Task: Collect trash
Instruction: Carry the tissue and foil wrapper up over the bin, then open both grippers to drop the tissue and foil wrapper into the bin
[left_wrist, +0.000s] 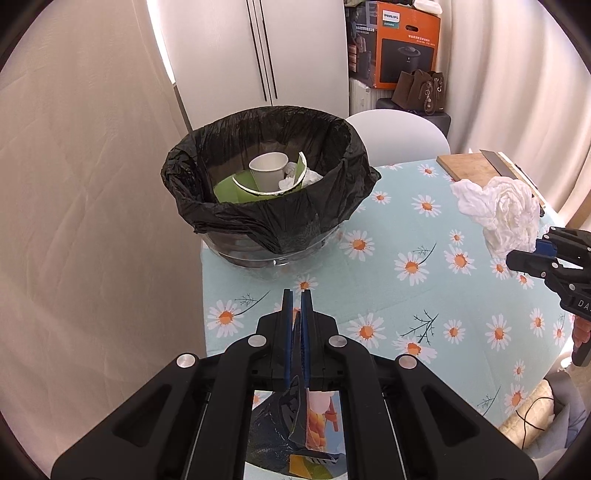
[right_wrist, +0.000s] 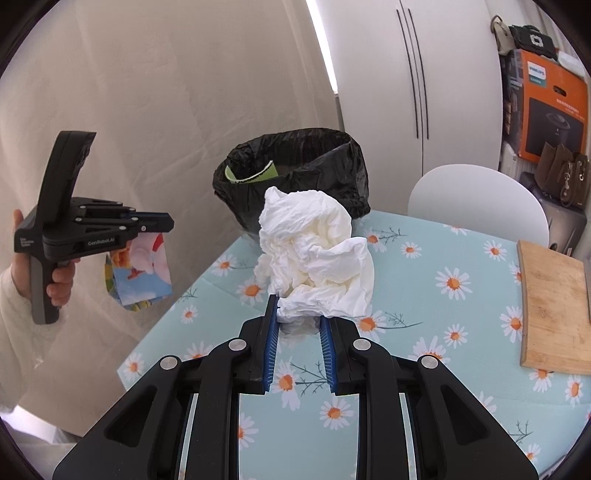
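Note:
A bin lined with a black bag (left_wrist: 269, 218) stands on the daisy tablecloth (left_wrist: 406, 295), holding a paper cup (left_wrist: 267, 171), a green carton and tissue. It also shows in the right wrist view (right_wrist: 295, 173). My left gripper (left_wrist: 296, 299) is shut on a colourful wrapper (left_wrist: 314, 417) that hangs below it, in front of the bin; the wrapper also shows in the right wrist view (right_wrist: 142, 273). My right gripper (right_wrist: 297, 314) is open, its jaws around the near edge of a crumpled white tissue (right_wrist: 314, 254) lying on the table.
A wooden cutting board (right_wrist: 554, 310) lies at the table's right side. A white chair (right_wrist: 480, 203) stands behind the table. An orange box (left_wrist: 406, 44) and a brown bag (left_wrist: 419, 90) sit at the back right. A curtain hangs on the left.

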